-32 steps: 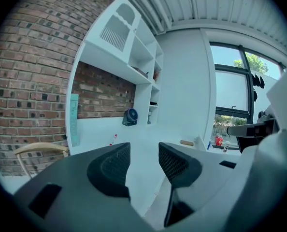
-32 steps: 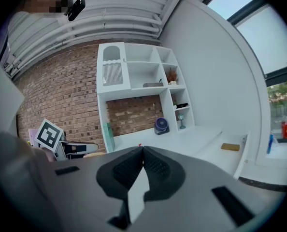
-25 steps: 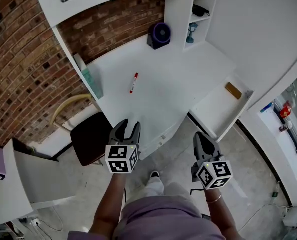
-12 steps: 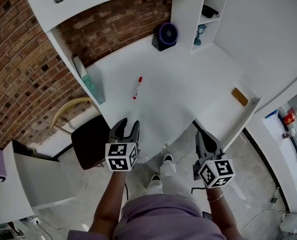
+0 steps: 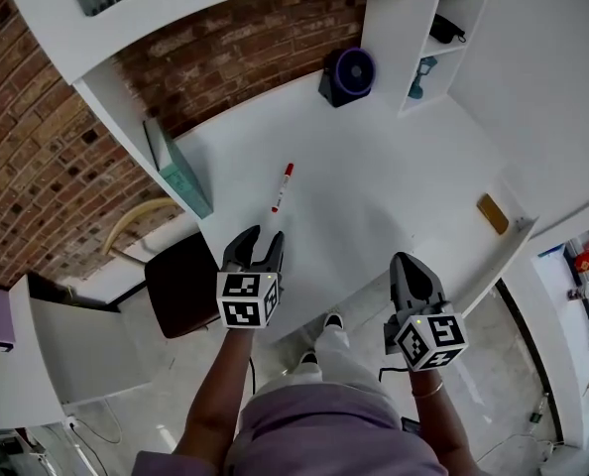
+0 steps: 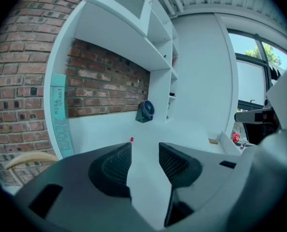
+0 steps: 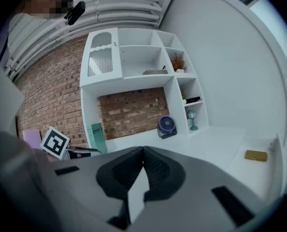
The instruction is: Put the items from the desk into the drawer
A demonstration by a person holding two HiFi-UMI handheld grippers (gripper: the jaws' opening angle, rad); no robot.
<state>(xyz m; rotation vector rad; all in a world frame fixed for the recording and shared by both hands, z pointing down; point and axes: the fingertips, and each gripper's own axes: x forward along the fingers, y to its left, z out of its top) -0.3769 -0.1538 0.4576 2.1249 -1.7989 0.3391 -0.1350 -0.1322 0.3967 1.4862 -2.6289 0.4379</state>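
Observation:
A marker with a red cap (image 5: 283,187) lies on the white desk (image 5: 374,177), left of its middle. Its red tip (image 6: 131,139) shows just above my left jaw in the left gripper view. My left gripper (image 5: 257,248) hovers at the desk's near edge, short of the marker, open and empty (image 6: 144,151). My right gripper (image 5: 410,266) is held below the desk's front edge, shut with nothing in it (image 7: 143,151). An open drawer (image 5: 518,236) juts out at the right with a flat tan item (image 5: 492,213) inside, also seen as the tan item (image 7: 256,155) in the right gripper view.
A purple desk fan (image 5: 351,72) stands at the back by the brick wall. A teal book (image 5: 180,177) leans on the left side panel. Shelf cubbies hold a small teal lamp (image 5: 420,75). A dark chair (image 5: 180,286) stands left of my legs.
The person has stepped toward the desk. Both grippers have come forward, the left one closer to the marker. The jaws have not changed.

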